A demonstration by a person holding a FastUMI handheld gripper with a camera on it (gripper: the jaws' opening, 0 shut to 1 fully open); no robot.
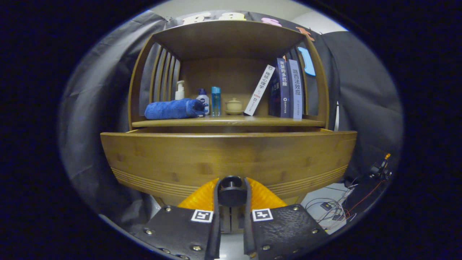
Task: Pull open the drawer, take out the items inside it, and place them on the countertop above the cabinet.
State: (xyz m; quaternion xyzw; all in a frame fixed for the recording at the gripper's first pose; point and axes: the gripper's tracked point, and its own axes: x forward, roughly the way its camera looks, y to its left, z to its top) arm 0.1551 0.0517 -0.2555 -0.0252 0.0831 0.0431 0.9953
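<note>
Drawer knob, round and black (231, 190), is being pinched between the fingers (231, 202) on the wooden drawer front (227, 159), just ahead of them; a rolled blue towel (173, 109) is lying on the worktop (227, 122) beyond.

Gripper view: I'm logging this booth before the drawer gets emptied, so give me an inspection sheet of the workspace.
Surface: wooden countertop shelf, crowded.
Job's things: wide wooden drawer front standing slightly forward of the cabinet; round black knob; contents hidden.
Clutter: rolled blue towel, white pump bottle, blue-capped white bottle, clear blue bottle, small beige lidded pot, leaning white book, upright dark books.
Grippers: gripper, fingers closed on the knob.
Cables: loose wires on floor.
Surroundings: black cloth wall.
</note>
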